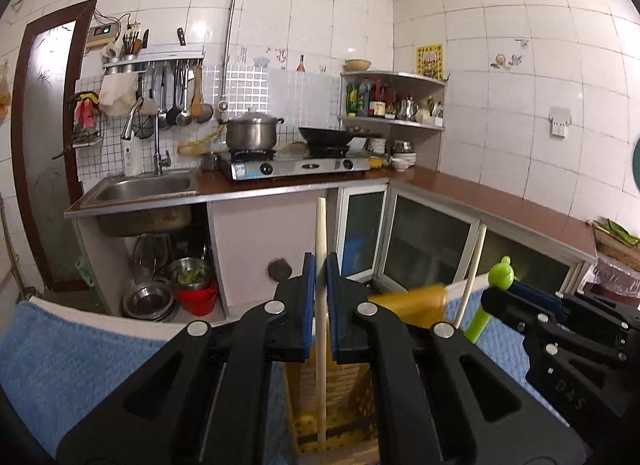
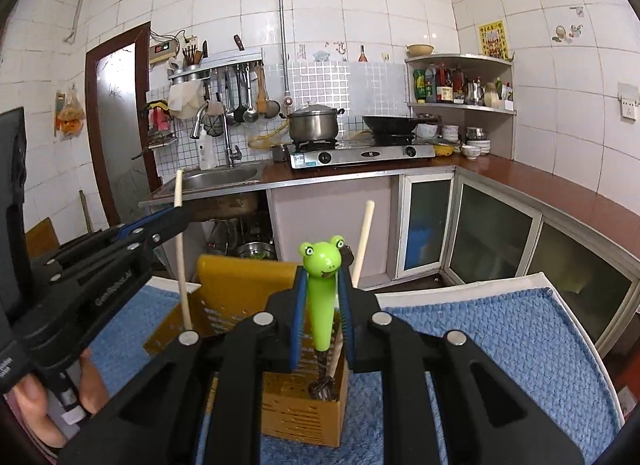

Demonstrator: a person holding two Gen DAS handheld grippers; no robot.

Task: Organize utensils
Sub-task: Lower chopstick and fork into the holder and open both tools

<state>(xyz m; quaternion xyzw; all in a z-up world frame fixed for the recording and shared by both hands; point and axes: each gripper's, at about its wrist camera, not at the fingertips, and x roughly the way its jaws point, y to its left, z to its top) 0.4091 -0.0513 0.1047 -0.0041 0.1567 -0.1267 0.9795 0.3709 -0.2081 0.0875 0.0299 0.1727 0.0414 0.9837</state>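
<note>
Left gripper (image 1: pixel 320 277) pinches a chopstick (image 1: pixel 321 233) upright over the yellow holder (image 2: pixel 304 397) — a second chopstick (image 2: pixel 362 241) leans inside. Right gripper (image 2: pixel 323 305) squeezes the frog-handled utensil (image 2: pixel 322 293), its end down in the holder on the blue towel (image 2: pixel 480 345).

- Your left tongs (image 1: pixel 319 297): black plastic linkage, silver rivets, blue pads.
- Your right tongs (image 2: pixel 322 321): the same build.
- Your bare-skinned hand (image 2: pixel 48 401) shows.
</note>
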